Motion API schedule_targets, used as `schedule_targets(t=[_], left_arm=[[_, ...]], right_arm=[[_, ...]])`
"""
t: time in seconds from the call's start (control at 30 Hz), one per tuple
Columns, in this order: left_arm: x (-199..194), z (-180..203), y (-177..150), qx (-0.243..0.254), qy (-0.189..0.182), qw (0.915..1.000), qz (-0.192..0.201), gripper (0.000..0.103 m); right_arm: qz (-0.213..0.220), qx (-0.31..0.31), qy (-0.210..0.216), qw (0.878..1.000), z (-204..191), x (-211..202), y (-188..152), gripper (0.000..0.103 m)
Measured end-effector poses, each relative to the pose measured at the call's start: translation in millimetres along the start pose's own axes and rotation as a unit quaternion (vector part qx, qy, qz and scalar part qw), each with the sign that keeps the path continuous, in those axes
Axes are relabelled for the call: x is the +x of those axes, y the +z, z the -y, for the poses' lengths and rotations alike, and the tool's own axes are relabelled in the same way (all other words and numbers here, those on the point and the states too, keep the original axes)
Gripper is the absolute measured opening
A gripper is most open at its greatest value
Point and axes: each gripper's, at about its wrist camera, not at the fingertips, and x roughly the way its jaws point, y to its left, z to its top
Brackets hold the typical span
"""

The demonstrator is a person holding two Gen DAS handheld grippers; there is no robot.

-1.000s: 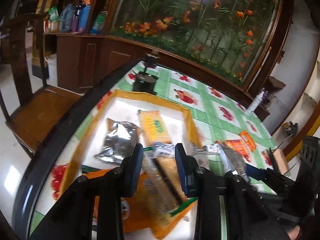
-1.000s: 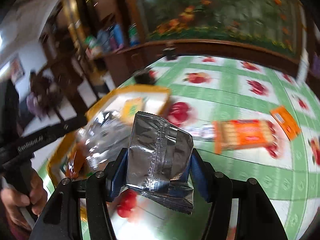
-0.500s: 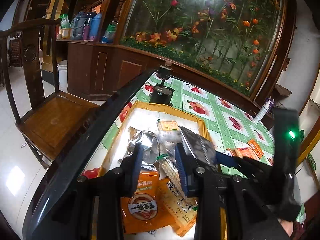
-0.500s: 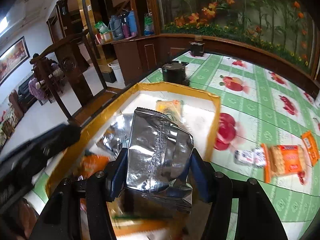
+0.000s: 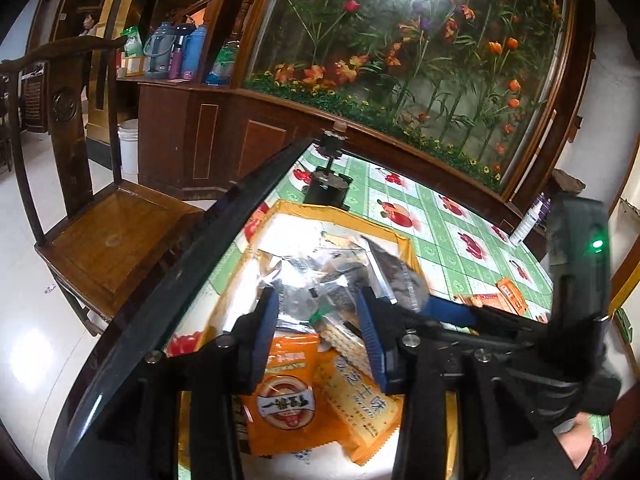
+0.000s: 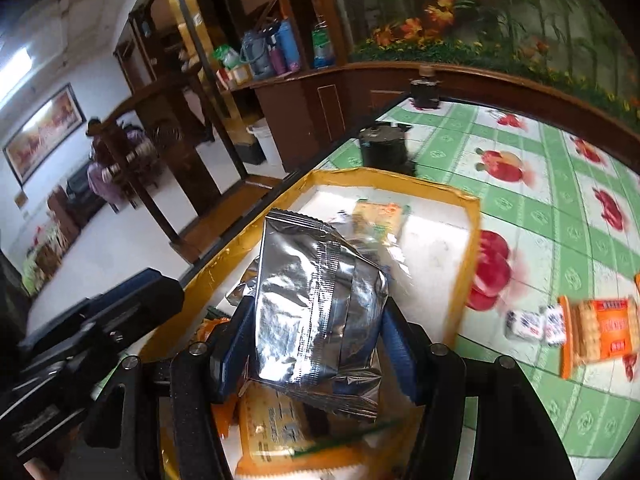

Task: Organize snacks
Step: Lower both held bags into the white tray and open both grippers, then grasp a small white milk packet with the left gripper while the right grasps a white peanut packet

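The right gripper [image 6: 320,336] squeezes a silver bag [image 6: 316,304] over the yellow tray [image 6: 466,248], likely to drop it in with the other snacks. The left gripper [image 5: 316,340] has just been opening, nothing between its jaws. What lies under the bag is hidden.

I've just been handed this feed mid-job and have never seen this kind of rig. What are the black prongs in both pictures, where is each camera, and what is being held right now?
No robot arm here: a person holds a two-finger gripper in each hand, and each picture comes from a camera on one gripper, looking along its fingers. The right gripper clamps a silver foil packet above the yellow-rimmed tray. The left gripper has just been opening, nothing pinched, over an orange packet and a cracker pack already in the tray. An orange biscuit pack waits on the green tablecloth.
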Motion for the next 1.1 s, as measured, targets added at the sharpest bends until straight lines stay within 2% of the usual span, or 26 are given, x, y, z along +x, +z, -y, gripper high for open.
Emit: schedule_targets(t=[0.1, 0.2, 0.27, 0.33, 0.47, 0.6, 0.73, 0.8, 0.9, 1.0, 1.1], left_arm=[[2, 11, -1, 0.011, 0.0, 0.9999, -0.001, 0.046], [1, 16, -1, 0.008, 0.007, 0.9999, 0.005, 0.046], [-2, 14, 0, -0.002, 0.014, 0.9999, 0.009, 0.047], [-5, 11, 1, -0.008, 0.017, 0.9998, 0.01, 0.051], [-5, 16, 2, 0.0, 0.023, 0.9997, 0.007, 0.052], [0, 40, 3, 0.03, 0.01, 0.9995, -0.004, 0.053], [11, 78, 2, 0.072, -0.011, 0.9971, -0.018, 0.06], [20, 100, 1, 0.089, -0.027, 0.9952, -0.031, 0.06], [50, 136, 4, 0.1, -0.056, 0.9907, -0.073, 0.06], [85, 168, 3, 0.1, -0.063, 0.9866, -0.112, 0.06], [115, 198, -1, 0.109, -0.057, 0.9831, -0.136, 0.06]], right_arm=[[0.007, -0.001, 0.01, 1.0, 8, -13, -1, 0.066], [0.001, -0.006, 0.006, 1.0, 6, -11, -3, 0.067], [-0.008, 0.006, 0.033, 0.999, 9, -10, -5, 0.067], [0.001, 0.016, 0.054, 0.998, 14, -16, -5, 0.067], [0.031, 0.028, 0.069, 0.997, 30, -43, -2, 0.067], [0.05, 0.041, 0.044, 0.997, 60, -68, -8, 0.067], [0.062, 0.08, 0.014, 0.995, 111, -92, -20, 0.067], [0.072, 0.114, -0.011, 0.991, 143, -105, -30, 0.067], [0.084, 0.176, -0.021, 0.981, 186, -116, -40, 0.067], [0.09, 0.221, -0.029, 0.971, 212, -124, -45, 0.067], [0.098, 0.246, -0.026, 0.964, 226, -129, -46, 0.067]])
